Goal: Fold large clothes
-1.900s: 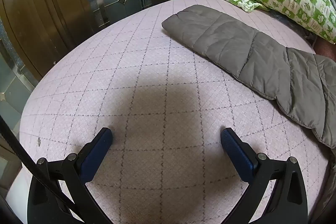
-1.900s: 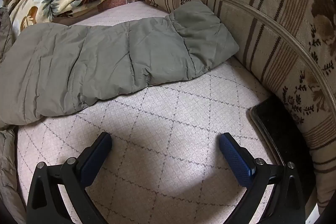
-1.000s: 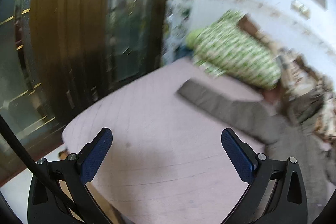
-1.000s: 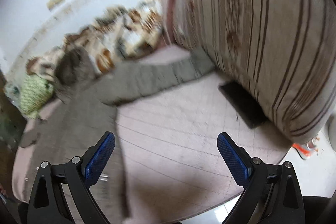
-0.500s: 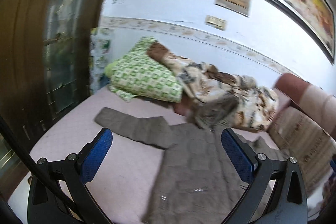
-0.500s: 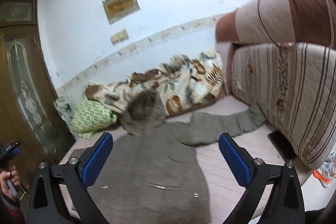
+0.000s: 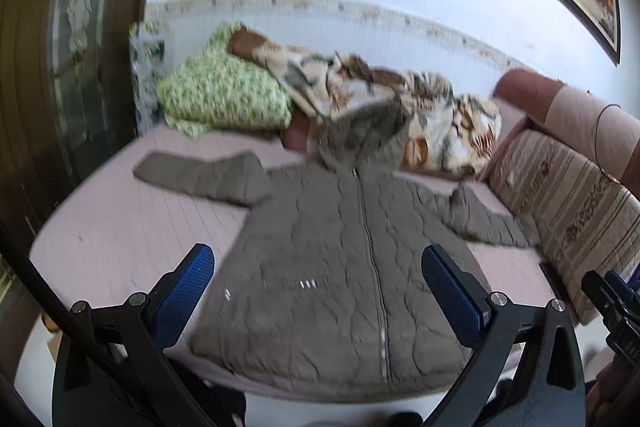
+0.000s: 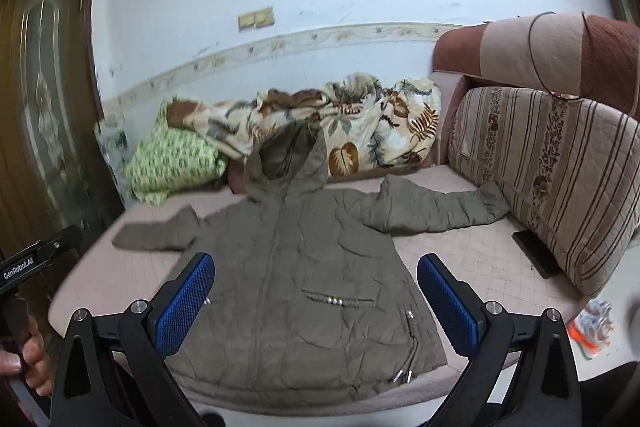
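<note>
Claws both spread wide: your left gripper [image 7: 318, 293] and right gripper [image 8: 314, 301] hold nothing, touch nothing. Quilted olive jacket [image 8: 304, 283] lies flat ahead of both, zipped, sleeves outstretched, hood propped up, on the pink diamond-stitched bed [image 8: 472, 247].

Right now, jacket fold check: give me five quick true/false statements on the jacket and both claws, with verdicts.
1. The jacket lies spread flat, front up. True.
2. Both sleeves are folded across the chest. False: each sleeve lies stretched out sideways.
3. The left claw grips the hem. False: it is open and holds nothing.
4. The right claw is open. True.
5. The hood rests toward the leaf-print blanket. True.
</note>
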The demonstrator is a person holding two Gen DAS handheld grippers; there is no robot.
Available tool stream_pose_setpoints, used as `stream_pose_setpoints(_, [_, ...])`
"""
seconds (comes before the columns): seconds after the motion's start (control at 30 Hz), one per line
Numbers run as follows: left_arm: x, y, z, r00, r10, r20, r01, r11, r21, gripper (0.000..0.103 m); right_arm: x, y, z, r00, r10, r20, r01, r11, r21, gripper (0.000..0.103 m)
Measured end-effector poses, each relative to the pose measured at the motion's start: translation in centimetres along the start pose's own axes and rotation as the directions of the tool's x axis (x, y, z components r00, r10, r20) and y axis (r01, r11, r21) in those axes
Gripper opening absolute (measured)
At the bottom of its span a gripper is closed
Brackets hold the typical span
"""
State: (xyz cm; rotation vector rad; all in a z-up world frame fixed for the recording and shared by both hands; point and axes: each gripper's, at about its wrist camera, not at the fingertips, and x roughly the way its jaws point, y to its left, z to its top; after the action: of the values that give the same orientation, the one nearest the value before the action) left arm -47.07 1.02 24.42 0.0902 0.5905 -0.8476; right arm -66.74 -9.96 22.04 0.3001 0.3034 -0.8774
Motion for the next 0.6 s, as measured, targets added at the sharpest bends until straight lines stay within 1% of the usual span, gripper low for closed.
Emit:
stream_pose_setpoints(0.13, [1.2,0.2,-0.4,1.0,0.007,-0.021,-0.007,1.0,-0.001,0.103,0.3,0.4,-0.2,0.999,0.049,-0.008,-0.049,0.999,0.007,0.102])
stream_pose_setpoints(0.2, [1.8,0.0,-0.5,0.999,-0.006,-0.033,0.006,1.0,0.001,0.103,0.3,0.9,-0.2,0.998,0.056,-0.007,-0.056,0.998,0.006,0.102])
stream_pose_setpoints(0.33, [2.1,0.0,-0.7,1.0,-0.017,-0.027,0.017,1.0,0.012,0.103,0.9,1.8,-0.3,0.997,0.073,-0.026,-0.074,0.997,-0.021,0.102])
stream_pose_setpoints(0.43, [2.7,-0.1,-0.8,1.0,-0.002,-0.031,0.003,1.0,0.02,0.103,1.6,1.9,-0.7,0.995,0.092,-0.034,-0.092,0.996,-0.02,0.102])
stream_pose_setpoints(0.53, [3.8,0.6,-0.8,0.999,0.015,-0.05,-0.014,1.0,0.009,0.103,3.4,2.0,-1.1,0.991,0.115,-0.067,-0.115,0.993,-0.009,0.102])
stream_pose_setpoints(0.6, [4.4,1.0,-0.9,0.998,0.038,-0.051,-0.038,0.999,0.001,0.103,4.6,2.1,-1.3,0.985,0.149,-0.087,-0.15,0.989,-0.002,0.102])
